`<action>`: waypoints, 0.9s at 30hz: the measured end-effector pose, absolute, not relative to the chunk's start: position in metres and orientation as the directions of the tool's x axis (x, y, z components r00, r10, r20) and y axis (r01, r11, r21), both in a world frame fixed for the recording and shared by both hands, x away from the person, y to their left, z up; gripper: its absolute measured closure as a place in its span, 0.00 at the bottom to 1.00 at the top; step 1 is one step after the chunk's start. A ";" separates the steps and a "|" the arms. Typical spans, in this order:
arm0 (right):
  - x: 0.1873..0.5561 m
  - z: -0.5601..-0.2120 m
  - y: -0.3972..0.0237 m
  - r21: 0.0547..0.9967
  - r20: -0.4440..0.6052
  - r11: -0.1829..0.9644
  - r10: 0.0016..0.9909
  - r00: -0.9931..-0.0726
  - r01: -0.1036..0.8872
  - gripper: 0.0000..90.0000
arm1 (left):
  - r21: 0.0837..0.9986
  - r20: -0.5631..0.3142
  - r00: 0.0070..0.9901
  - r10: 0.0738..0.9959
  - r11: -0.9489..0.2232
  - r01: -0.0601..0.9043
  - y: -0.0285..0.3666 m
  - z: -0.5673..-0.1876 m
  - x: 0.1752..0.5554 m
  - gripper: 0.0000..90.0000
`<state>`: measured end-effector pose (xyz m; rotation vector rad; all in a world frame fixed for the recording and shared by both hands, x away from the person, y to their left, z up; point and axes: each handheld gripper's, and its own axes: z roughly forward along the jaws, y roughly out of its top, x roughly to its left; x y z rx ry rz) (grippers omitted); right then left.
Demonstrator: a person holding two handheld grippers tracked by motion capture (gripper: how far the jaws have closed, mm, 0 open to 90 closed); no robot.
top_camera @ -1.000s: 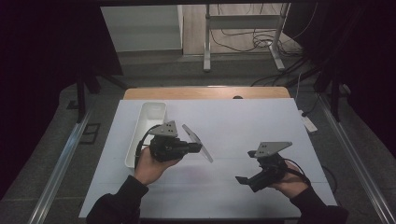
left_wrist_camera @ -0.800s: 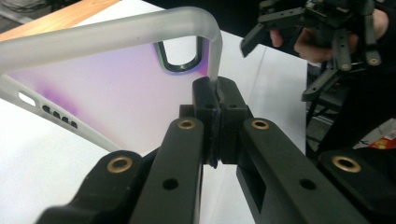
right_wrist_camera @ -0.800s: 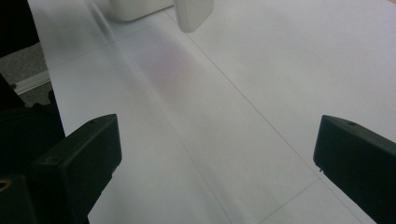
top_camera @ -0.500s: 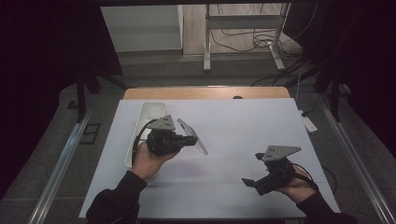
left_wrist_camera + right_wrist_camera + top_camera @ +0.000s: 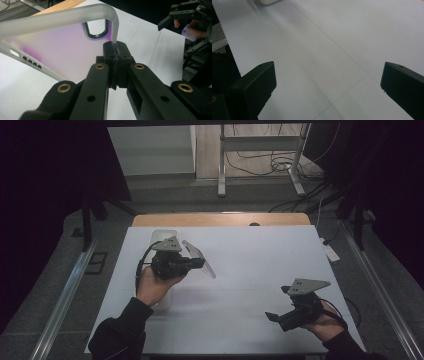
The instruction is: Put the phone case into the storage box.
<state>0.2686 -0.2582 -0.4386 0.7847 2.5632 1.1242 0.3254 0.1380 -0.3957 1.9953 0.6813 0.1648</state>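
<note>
A clear frosted phone case (image 5: 201, 259) hangs tilted above the left part of the white table (image 5: 260, 270). My left gripper (image 5: 199, 263) is shut on its edge. In the left gripper view the jaws (image 5: 116, 51) pinch the case's rim beside a rounded corner, and the phone case (image 5: 57, 47) spreads away to the left with its camera cut-out at the top. My right gripper (image 5: 274, 316) is held low near the table's front right, pointing left. Its jaws (image 5: 328, 75) stand wide open over bare table, with nothing between them.
A white oblong tray (image 5: 161, 236) lies along the table's left side, partly under my left hand; its corner (image 5: 268, 1) shows in the right gripper view. A wooden strip (image 5: 220, 219) runs along the far edge. Metal rails flank the table, with cables on the floor beyond.
My left gripper has carried the case a little farther from me and upward. My right gripper has drifted toward the table's near right corner.
</note>
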 end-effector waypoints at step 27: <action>0.259 -0.443 -0.290 0.741 -0.007 0.514 0.650 -0.760 0.432 0.00 | 0.829 -0.151 0.769 0.621 -0.344 0.440 0.164 -0.375 0.346 0.99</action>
